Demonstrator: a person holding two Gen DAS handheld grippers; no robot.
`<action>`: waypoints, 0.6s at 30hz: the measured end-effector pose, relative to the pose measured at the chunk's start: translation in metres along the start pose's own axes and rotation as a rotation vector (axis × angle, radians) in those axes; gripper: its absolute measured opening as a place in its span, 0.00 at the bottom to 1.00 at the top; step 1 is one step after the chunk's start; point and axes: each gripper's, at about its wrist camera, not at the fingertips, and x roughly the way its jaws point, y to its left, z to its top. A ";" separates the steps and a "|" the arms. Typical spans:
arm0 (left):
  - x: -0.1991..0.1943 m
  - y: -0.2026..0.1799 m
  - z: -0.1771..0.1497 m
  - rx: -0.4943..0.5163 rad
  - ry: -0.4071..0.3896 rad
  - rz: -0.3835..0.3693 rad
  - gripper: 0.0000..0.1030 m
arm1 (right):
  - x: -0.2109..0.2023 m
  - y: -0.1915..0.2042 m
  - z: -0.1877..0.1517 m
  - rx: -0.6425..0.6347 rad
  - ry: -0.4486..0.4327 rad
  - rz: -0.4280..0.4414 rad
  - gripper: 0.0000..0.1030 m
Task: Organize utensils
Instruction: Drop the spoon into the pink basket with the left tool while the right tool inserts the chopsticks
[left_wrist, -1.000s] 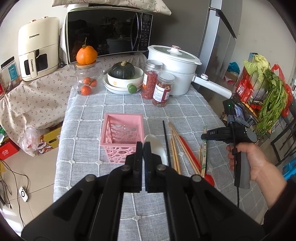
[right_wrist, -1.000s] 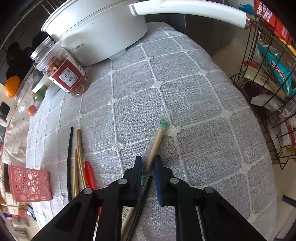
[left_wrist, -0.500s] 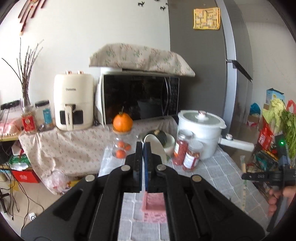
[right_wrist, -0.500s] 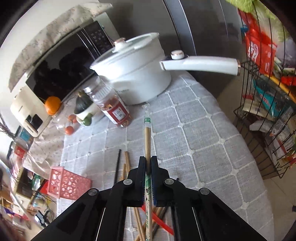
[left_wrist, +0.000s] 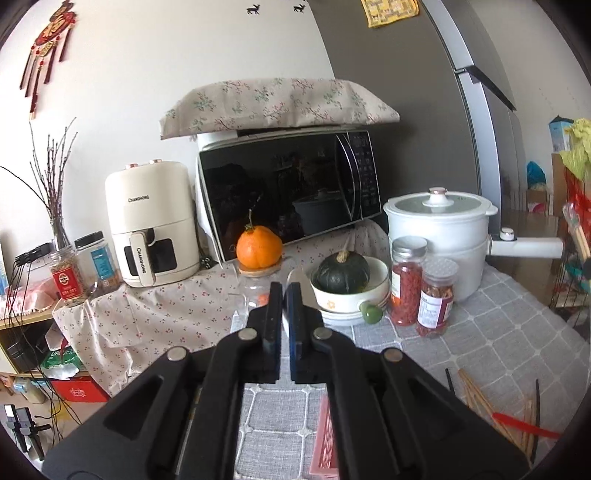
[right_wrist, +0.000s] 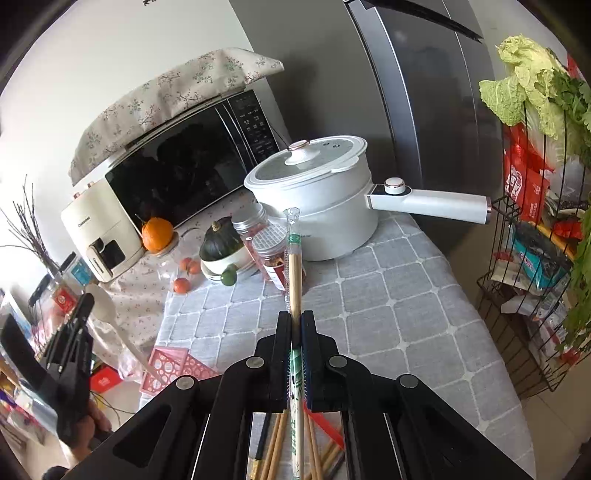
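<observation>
Grey-clothed table (right_wrist: 406, 295) bears pot (right_wrist: 317, 206), jars (left_wrist: 436, 295), pink basket (right_wrist: 173, 365), loose chopsticks (left_wrist: 480, 398).

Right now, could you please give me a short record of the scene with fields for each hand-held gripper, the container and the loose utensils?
right hand-held gripper: shut on wrapped chopsticks, lifted above the table
left hand-held gripper: shut on white spoon, raised
container: pink basket on grey checked tablecloth, contents not visible
loose utensils: chopsticks and a red utensil lying on the cloth
background: white pot, two spice jars
</observation>
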 end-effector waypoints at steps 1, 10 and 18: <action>0.001 0.000 -0.001 0.001 0.018 -0.014 0.13 | -0.001 0.001 0.000 -0.004 -0.005 0.000 0.05; -0.014 0.016 0.000 -0.062 0.203 -0.083 0.49 | -0.010 0.020 -0.002 -0.005 -0.046 0.040 0.05; -0.038 0.038 -0.023 -0.112 0.499 -0.067 0.72 | -0.019 0.071 -0.004 -0.039 -0.130 0.156 0.05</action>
